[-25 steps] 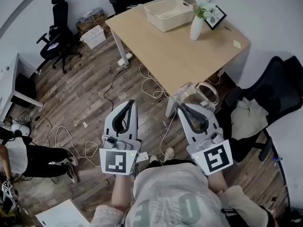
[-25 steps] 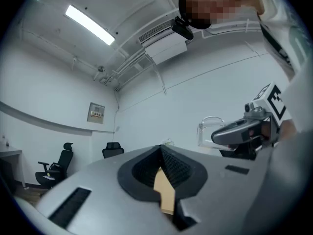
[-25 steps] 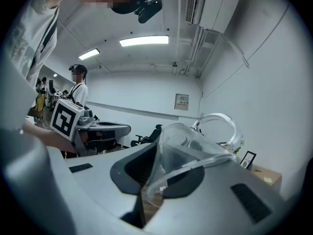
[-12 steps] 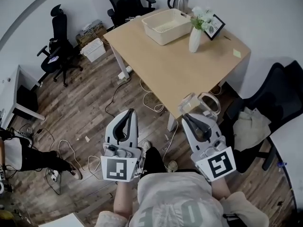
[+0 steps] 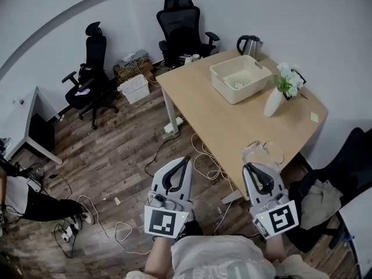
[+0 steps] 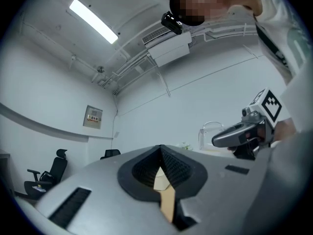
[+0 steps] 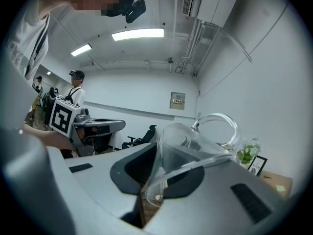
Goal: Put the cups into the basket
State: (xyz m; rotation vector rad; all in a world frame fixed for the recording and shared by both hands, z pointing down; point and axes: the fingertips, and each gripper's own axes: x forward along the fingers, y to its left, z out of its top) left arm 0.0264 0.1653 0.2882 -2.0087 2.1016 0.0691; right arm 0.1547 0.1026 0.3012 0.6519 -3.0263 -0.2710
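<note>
A clear glass cup (image 5: 263, 153) with a handle hangs in the air at the near edge of the wooden table (image 5: 232, 127). My right gripper (image 5: 250, 166) is shut on its rim. In the right gripper view the cup (image 7: 195, 136) tilts out from between the jaws of that gripper (image 7: 156, 147). My left gripper (image 5: 186, 159) hovers over the floor to the left, shut with nothing in it; in its own view the left gripper (image 6: 160, 150) shows closed jaws. The cream basket (image 5: 239, 79) stands at the table's far side, well beyond both grippers.
A white vase with flowers (image 5: 274, 99), a framed picture (image 5: 300, 77) and a kettle (image 5: 249, 44) share the table. Office chairs (image 5: 181, 34) stand behind it. Cables (image 5: 200, 156) trail over the wood floor. A dark chair (image 5: 349, 167) stands at the right.
The view has drawn back and turned, so the table and basket now lie farther up and right. Both grippers keep their spacing, and the right one still holds the cup.
</note>
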